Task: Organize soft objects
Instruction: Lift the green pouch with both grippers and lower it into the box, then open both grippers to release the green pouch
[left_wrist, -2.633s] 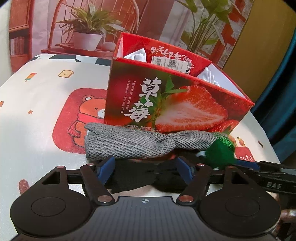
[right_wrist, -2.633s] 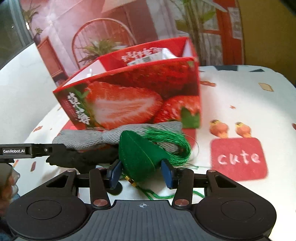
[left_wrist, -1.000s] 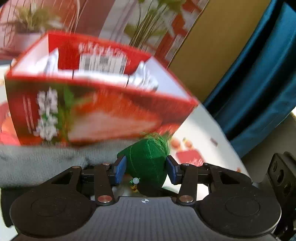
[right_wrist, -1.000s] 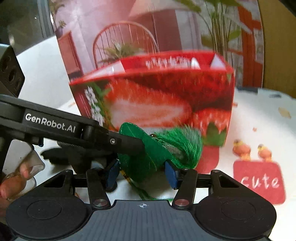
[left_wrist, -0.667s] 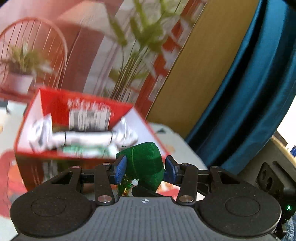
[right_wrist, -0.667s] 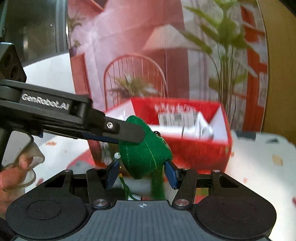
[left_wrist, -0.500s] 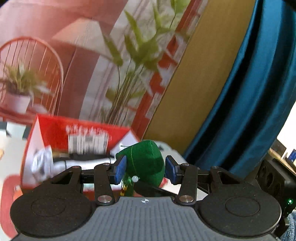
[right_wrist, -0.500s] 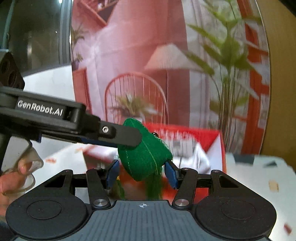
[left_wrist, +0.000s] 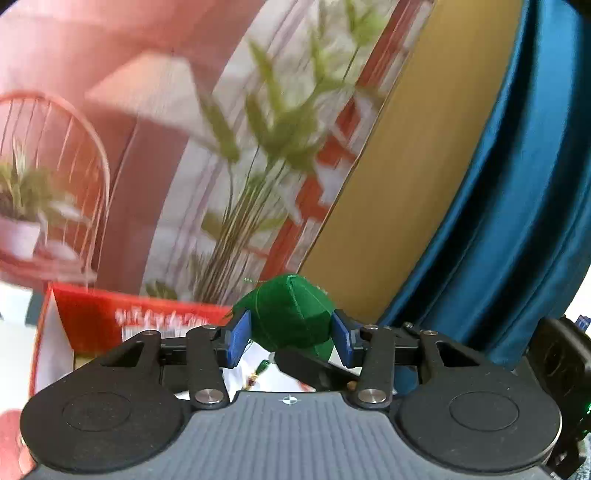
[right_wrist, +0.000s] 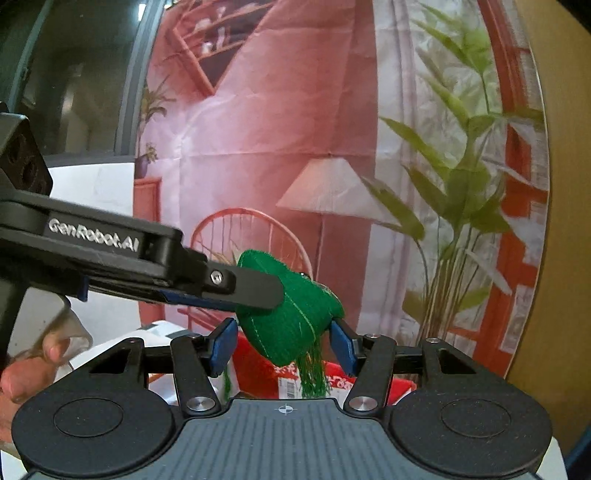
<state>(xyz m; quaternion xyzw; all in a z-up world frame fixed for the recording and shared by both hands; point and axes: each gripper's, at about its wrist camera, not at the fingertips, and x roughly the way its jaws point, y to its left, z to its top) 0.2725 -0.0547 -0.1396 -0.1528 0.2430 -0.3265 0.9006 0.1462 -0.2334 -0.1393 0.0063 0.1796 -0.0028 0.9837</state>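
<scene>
Green stuffed pouch (left_wrist: 291, 314) held in the air above the red strawberry box (left_wrist: 110, 325), clamped about half-open between both the left gripper (left_wrist: 291, 338) and the right gripper (right_wrist: 282, 345), its green tassel (right_wrist: 314, 373) hanging down toward the box.

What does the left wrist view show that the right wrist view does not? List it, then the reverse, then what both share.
Only the left wrist view: a blue curtain on the right, and the right tool's finger reaching in under the green pouch.

Only the right wrist view: the left tool's arm with its printed brand name, one finger lying across the pouch, a hand at the left edge, and the pouch's tassel hanging down.

Both: the pouch between each view's own blue pads, the red box below, and the printed backdrop with chair, lamp and plant.
</scene>
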